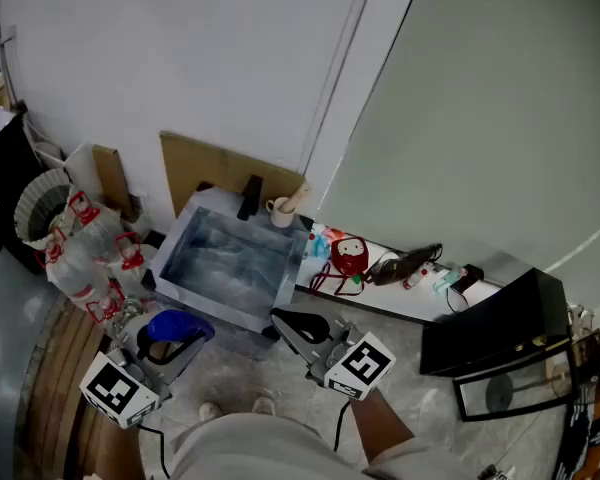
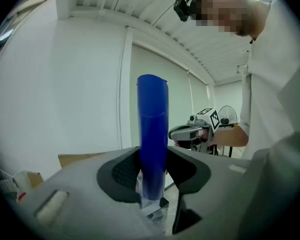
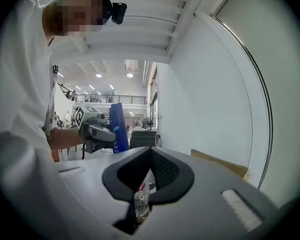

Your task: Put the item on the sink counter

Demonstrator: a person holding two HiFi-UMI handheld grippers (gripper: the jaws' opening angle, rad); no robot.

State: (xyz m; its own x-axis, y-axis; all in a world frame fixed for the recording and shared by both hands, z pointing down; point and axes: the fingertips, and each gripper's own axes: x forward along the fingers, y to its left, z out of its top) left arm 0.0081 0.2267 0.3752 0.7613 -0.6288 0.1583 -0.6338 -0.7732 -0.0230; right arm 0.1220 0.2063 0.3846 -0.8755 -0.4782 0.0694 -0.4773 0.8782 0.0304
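My left gripper (image 1: 172,336) is shut on a tall blue bottle-like item (image 1: 178,324), low at the left, in front of the sink (image 1: 288,271). In the left gripper view the blue item (image 2: 152,134) stands upright between the dark pads of that gripper (image 2: 152,171). My right gripper (image 1: 294,321) hovers before the sink's front right corner, its jaws together and holding nothing. The right gripper view shows its jaws (image 3: 150,156) closed, and the blue item (image 3: 118,126) off to the left. The white sink counter (image 1: 405,306) runs right of the sink.
A white cup (image 1: 280,211) sits at the sink's back edge. A red object (image 1: 349,256), a dark tool (image 1: 405,264) and small bottles lie on the counter. Red-capped water bottles (image 1: 85,258) and a basket (image 1: 38,204) stand left; a black box (image 1: 500,323) sits right.
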